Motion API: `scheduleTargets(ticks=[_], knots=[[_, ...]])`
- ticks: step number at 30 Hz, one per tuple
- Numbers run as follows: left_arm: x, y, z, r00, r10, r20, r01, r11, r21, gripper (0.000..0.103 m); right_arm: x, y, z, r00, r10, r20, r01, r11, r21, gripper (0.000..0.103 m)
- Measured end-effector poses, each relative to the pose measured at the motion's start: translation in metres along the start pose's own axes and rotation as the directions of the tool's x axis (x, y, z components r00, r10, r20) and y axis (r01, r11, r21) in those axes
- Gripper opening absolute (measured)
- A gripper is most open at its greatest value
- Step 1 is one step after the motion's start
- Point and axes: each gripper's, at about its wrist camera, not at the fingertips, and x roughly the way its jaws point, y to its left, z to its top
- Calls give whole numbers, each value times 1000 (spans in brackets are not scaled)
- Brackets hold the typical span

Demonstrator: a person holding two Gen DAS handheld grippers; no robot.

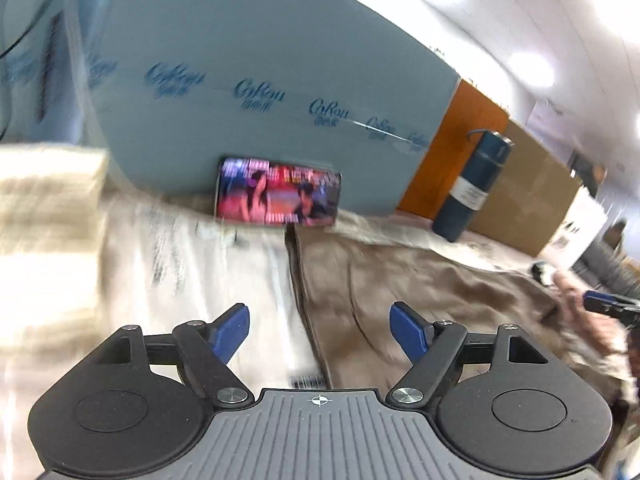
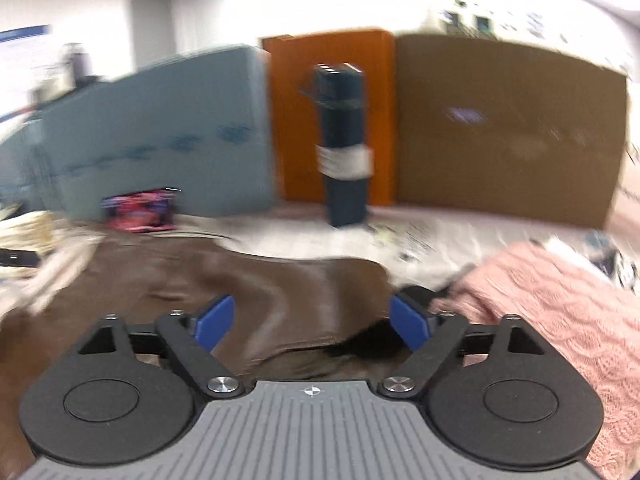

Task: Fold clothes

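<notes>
Okay, containers: one dark blue flask (image 2: 343, 148) stands upright with its lid on, contents not visible, in front of an orange panel (image 2: 296, 120) and beside a cardboard box (image 2: 512, 128). Left gripper (image 1: 320, 330) has both blue pads spread wide, nothing between them, hovering above the cloth. Right gripper (image 2: 313, 322) likewise spread wide and empty. Brown garment (image 1: 420, 292) lies rumpled on the pale printed table cover (image 1: 192, 256), under both grippers; it looks darker in the right wrist view. Pink knit (image 2: 560, 308) lies to its right. A phone (image 1: 279, 196) leans against the blue foam board (image 1: 256, 60).
</notes>
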Motion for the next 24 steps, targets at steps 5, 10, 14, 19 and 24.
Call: scheduleTargets(ticks=[5, 10, 14, 19, 24], knots=[[-31, 0, -38, 992, -123, -29, 120, 988, -99, 82, -38, 30, -18, 986, 158, 55, -151, 982, -112, 98], [-30, -9, -58, 980, -179, -87, 170, 980, -105, 84, -63, 59, -47, 975, 223, 10, -216, 954, -207, 98], [-23, -15, -59, 965, -247, -89, 241, 967, -78, 84, -73, 69, -63, 981, 187, -52, -194, 944, -265, 99], [-4, -15, -48, 955, -292, -59, 287, 954, -87, 85, -67, 70, -78, 993, 24, -117, -61, 946, -317, 99], [10, -28, -44, 966, -257, -38, 257, 966, -5, 15, -53, 60, -90, 985, -60, -162, 7, 951, -309, 99]])
